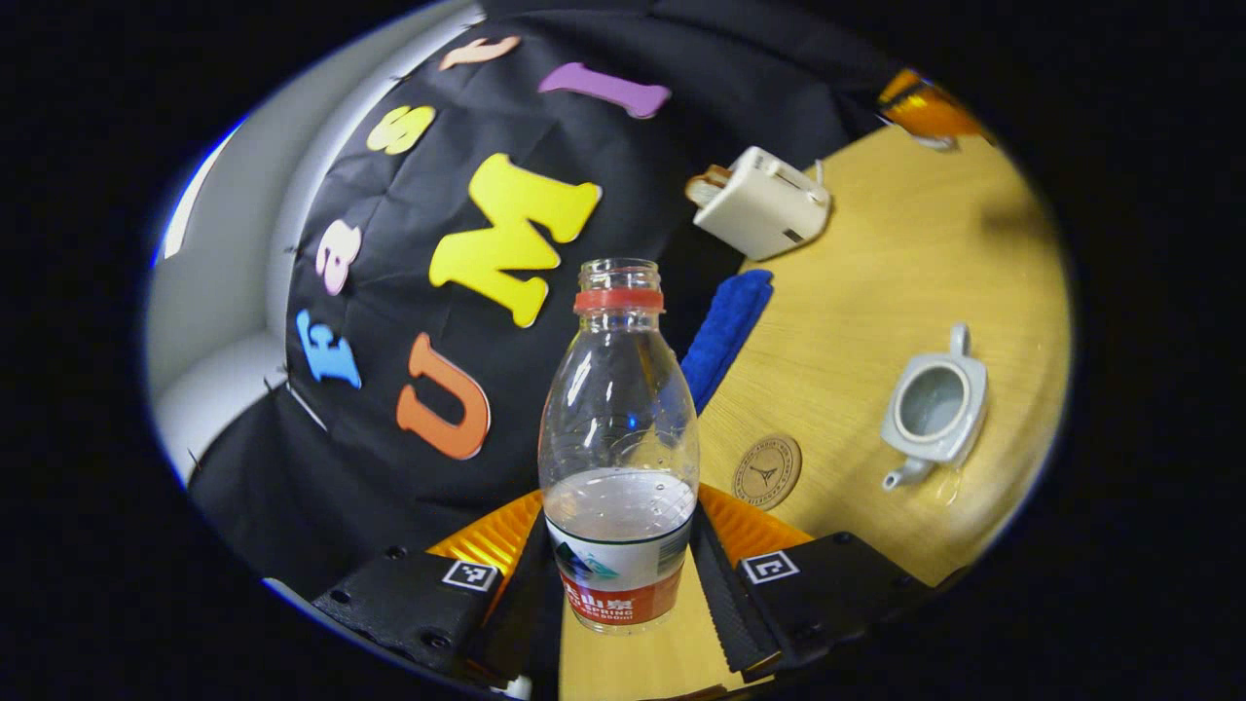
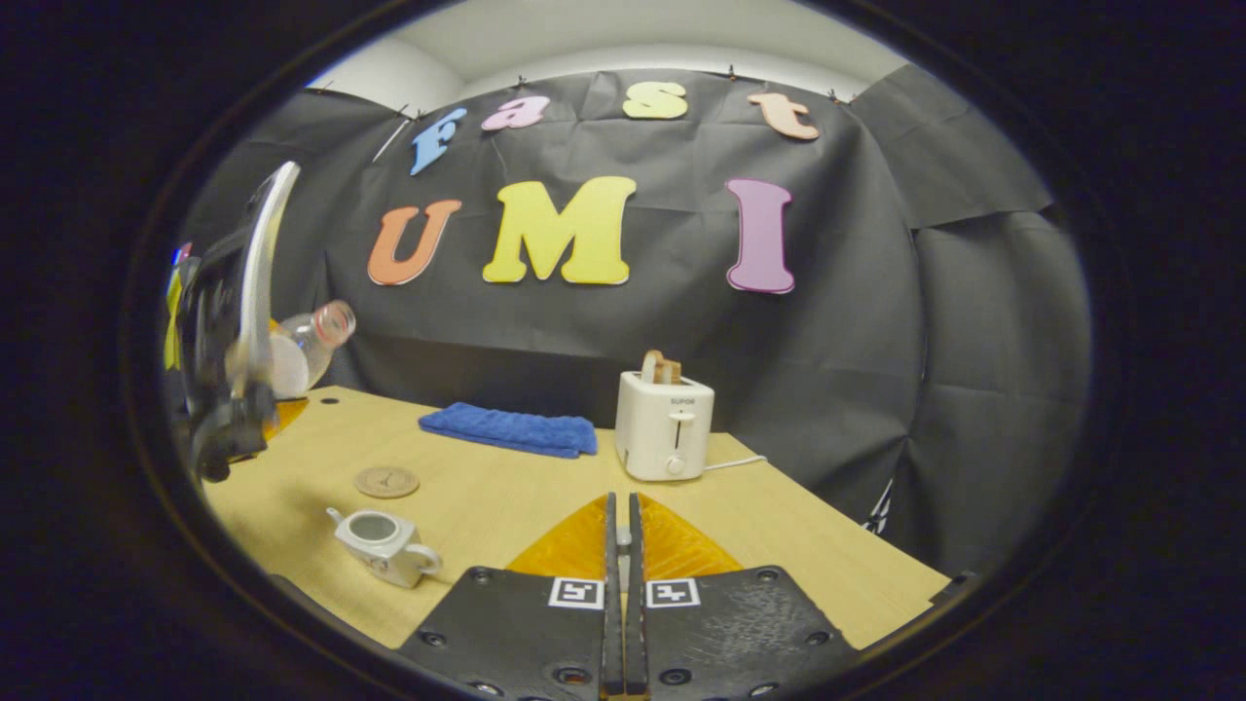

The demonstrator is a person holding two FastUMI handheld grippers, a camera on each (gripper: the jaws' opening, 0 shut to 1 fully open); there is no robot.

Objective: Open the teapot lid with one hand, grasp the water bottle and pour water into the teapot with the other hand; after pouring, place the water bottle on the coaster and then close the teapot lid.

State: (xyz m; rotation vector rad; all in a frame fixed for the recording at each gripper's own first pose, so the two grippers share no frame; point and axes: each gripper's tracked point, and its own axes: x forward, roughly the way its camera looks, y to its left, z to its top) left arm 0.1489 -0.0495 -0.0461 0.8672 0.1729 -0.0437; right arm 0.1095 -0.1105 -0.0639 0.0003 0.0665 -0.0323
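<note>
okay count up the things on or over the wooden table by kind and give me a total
Clear plastic water bottle: 1
Lidless pale grey ceramic teapot: 1
Round brown coaster: 1
Folded blue cloth: 1
White toaster: 1
Total: 5

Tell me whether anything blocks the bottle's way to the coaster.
Nothing visible does. The left tongs hold the bottle tilted above the table. The coaster lies bare, with the lidless teapot beside it, apart, and the towel farther back.
</note>
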